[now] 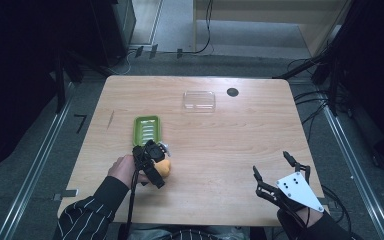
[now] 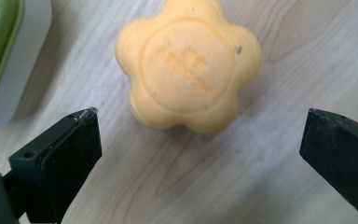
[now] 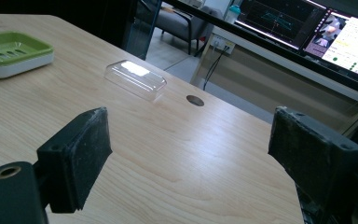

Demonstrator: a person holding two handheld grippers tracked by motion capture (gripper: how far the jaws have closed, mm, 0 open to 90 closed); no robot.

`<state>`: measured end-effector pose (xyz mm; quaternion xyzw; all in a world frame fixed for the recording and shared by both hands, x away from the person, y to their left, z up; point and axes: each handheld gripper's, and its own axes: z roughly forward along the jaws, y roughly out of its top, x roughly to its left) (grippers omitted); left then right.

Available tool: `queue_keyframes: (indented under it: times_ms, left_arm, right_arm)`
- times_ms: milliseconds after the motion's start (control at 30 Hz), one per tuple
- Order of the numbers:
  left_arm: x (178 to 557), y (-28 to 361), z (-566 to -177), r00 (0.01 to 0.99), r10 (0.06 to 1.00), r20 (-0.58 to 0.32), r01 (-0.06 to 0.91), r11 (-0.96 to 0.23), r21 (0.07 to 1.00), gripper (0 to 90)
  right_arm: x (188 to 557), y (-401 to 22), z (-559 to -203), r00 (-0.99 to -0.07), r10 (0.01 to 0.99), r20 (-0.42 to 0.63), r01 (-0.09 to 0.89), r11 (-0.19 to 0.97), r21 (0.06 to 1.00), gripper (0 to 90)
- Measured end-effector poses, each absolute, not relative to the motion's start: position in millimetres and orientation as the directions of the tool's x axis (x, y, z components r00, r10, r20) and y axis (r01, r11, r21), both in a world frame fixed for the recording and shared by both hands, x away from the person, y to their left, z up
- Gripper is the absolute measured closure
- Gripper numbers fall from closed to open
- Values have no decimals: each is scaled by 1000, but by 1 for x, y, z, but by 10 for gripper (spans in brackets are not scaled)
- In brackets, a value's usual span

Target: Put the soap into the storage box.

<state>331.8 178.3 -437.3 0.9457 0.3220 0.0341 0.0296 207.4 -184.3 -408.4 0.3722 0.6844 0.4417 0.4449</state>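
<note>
Left gripper [image 2: 200, 140] stands with its jaws spread wide just above the table [image 2: 205, 186], and the orange soap [image 2: 189, 65] lies just beyond the gap between them, untouched by either jaw. It is a flower-shaped bar with rounded lobes and faint stamped lettering on its flat top. Beside it sits the green soap dish [image 1: 146, 130], nothing in it. Right gripper [image 1: 275, 167] also gapes open, well apart, near the table's edge.

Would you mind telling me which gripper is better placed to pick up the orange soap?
Left: the left gripper hovers open right over the flower-shaped soap; the right gripper is far across the table.
</note>
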Motion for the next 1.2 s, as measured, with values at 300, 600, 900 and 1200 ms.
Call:
queue_keyframes:
  times_ms: [300, 600, 900, 1200]
  left_arm:
    - [338, 173, -442, 795, 603, 65, 599, -797, 69, 0]
    - [344, 171, -447, 803, 590, 81, 587, -807, 62, 177]
    - [344, 173, -450, 812, 581, 54, 579, -814, 51, 343]
    - [343, 172, -451, 812, 580, 67, 579, -814, 38, 388]
  right_arm:
    - [208, -184, -408, -327, 902, -280, 116, 333, 936, 134]
    - [207, -185, -408, -328, 903, -279, 116, 332, 936, 134]
    - [208, -184, -408, -329, 902, -279, 117, 332, 936, 134]
    - [208, -184, -408, -326, 903, -279, 117, 331, 936, 134]
